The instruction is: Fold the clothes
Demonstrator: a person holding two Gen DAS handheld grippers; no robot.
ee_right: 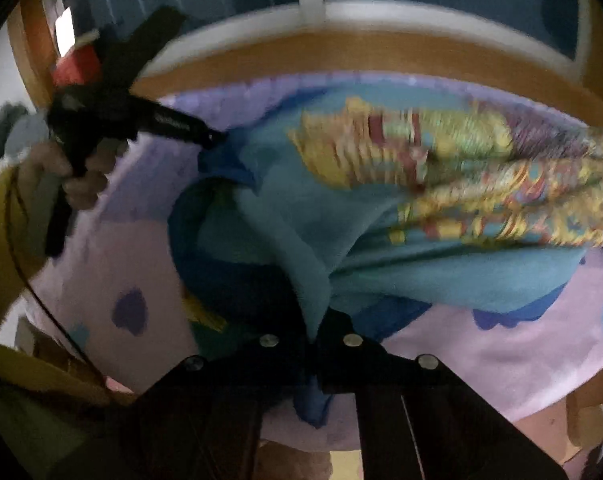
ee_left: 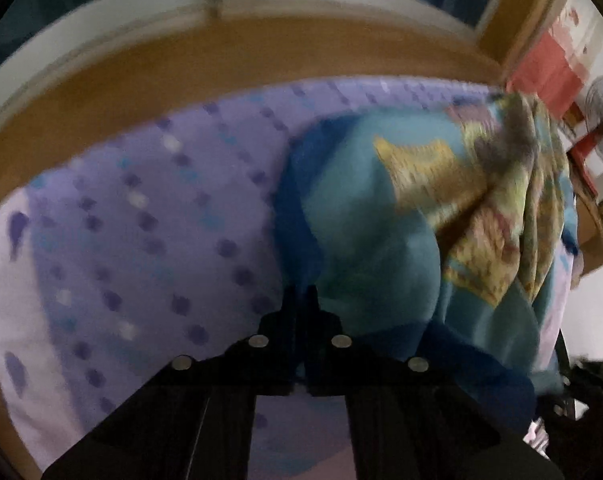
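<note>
Pretty early days on this fold, I'd say: the teal printed shirt [ee_right: 285, 224] is bunched up on the purple bedsheet [ee_left: 121, 208], nothing flat or creased yet. Left claw [ee_left: 300, 300] and right claw [ee_right: 315, 332] are each pinching a bit of its edge.

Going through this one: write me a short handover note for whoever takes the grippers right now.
Left gripper: shut on the dark blue edge of the teal garment.
Right gripper: shut on a fold of the same garment, nearer the person.
Garment: bunched on the purple spotted bedsheet, printed panel facing up, not flat.
Done: both grips taken on the cloth.
Left: probably lift and spread it flat, then make every fold; no fold is visible yet.
</note>
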